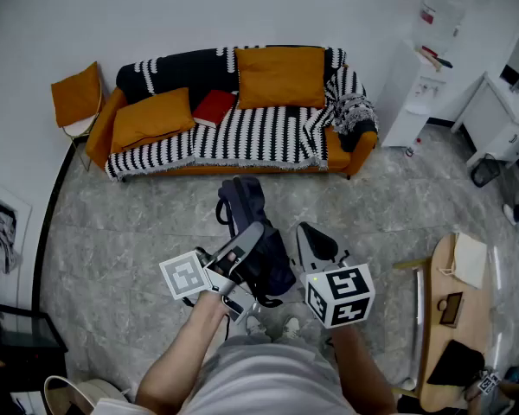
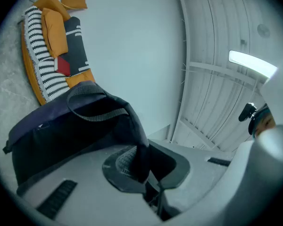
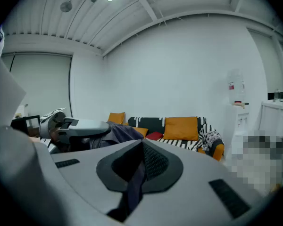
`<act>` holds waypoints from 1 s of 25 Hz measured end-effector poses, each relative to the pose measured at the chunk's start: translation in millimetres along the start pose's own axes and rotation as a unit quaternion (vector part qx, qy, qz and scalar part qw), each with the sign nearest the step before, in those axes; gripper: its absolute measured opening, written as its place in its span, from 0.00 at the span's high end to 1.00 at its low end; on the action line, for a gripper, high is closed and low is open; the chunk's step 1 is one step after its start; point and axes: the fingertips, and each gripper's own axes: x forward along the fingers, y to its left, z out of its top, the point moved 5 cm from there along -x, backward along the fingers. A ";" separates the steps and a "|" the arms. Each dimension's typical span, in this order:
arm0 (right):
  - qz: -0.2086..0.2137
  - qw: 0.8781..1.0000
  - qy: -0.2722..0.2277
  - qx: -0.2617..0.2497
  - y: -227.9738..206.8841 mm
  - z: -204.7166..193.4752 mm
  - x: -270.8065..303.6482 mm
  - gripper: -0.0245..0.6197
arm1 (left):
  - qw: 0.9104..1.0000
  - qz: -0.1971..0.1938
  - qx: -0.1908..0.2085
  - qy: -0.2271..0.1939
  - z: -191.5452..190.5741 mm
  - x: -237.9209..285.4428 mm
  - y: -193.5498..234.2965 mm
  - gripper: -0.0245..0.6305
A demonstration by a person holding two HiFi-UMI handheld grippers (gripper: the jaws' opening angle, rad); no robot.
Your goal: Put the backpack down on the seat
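Holding navy backpack (image 1: 272, 266) off floor (image 1: 112, 232), facing striped sofa (image 1: 242, 137) — left gripper (image 1: 254, 232), right gripper (image 1: 306, 232): 2 sets of fingers (image 2: 118, 164) clamped tight on straps (image 2: 140, 145).

The dark navy fabric backpack (image 1: 242, 199) had a greyer webbing loop (image 2: 96, 114) on top. The orange upholstered sofa (image 1: 356, 150) wore a black-and-white striped throw (image 1: 242, 137) with a solid black band along the backrest. On it lay a large plain orange cushion (image 1: 281, 76), a second orange cushion (image 1: 151, 118) and a small red cushion (image 1: 214, 106). An orange padded chair (image 1: 76, 96) stood against the white wall (image 1: 199, 11). The polished stone floor (image 1: 121, 232) was grey with paler marbled veining. The left gripper (image 1: 258, 230) and right gripper (image 1: 304, 230) were light grey, each bearing a white cube printed with black square markers. The curved wooden worktop (image 1: 432, 318) was pale tan.
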 end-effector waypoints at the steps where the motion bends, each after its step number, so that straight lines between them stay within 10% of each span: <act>1: -0.001 1.000 0.000 -0.001 4.2 0.0 1.6 0.96 | 1.000 0.000 -0.001 0.000 2.3 -3.9 0.9 0.94; 25: 0.044 0.998 -0.024 -0.023 76.3 37.4 104.3 0.96 | 1.000 -0.004 0.022 -0.006 105.2 -35.5 28.6 0.94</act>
